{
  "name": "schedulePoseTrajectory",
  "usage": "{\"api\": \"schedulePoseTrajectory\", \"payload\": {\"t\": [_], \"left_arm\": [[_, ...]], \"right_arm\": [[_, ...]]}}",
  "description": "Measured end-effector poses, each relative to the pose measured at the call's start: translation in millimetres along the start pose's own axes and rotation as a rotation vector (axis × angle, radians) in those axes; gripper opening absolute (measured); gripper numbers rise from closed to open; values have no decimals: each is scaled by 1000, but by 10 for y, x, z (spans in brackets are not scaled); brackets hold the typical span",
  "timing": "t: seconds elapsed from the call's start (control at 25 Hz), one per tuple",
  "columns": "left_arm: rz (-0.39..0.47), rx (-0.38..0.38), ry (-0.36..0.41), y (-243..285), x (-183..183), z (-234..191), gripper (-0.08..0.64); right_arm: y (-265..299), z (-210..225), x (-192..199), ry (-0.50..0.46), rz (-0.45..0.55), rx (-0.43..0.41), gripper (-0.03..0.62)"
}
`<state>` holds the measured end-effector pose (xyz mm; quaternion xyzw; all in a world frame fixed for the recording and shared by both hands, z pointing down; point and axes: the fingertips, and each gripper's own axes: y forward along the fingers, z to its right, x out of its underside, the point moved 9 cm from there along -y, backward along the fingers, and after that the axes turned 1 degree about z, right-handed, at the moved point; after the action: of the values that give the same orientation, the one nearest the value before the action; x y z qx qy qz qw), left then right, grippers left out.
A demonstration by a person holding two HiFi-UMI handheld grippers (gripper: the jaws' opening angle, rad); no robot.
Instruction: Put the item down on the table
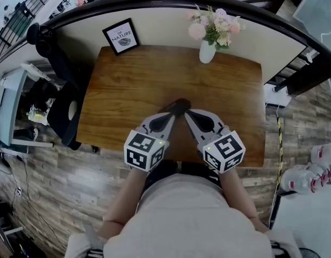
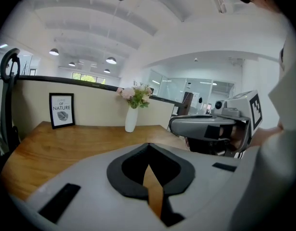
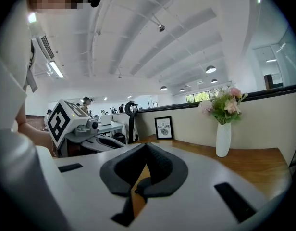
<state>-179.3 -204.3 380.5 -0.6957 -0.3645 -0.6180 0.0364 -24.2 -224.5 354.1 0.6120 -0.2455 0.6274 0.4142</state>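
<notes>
Item: I find none, neither between either pair of jaws nor on the table (image 1: 128, 85) beneath them. Left gripper (image 2: 148, 146): jaws together, empty. Right gripper (image 3: 145, 147): likewise. Risk: the tips nearly meet, so lowering could knock them together or scrape the wood.

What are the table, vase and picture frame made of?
The table looks like wood or veneer: streaky grain, soft sheen. The vase looks like glazed ceramic, opaque smooth white; plastic possible. The picture frame is thin, black, matte; wood or plastic, cannot tell.
</notes>
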Motion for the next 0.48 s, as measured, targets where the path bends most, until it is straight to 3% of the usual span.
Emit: {"api": "schedulePoseTrajectory", "payload": {"t": [0.48], "left_arm": [[-74,39,27,11,106,9,11]], "right_arm": [[-5,2,160,25,-48,-3,11]]}}
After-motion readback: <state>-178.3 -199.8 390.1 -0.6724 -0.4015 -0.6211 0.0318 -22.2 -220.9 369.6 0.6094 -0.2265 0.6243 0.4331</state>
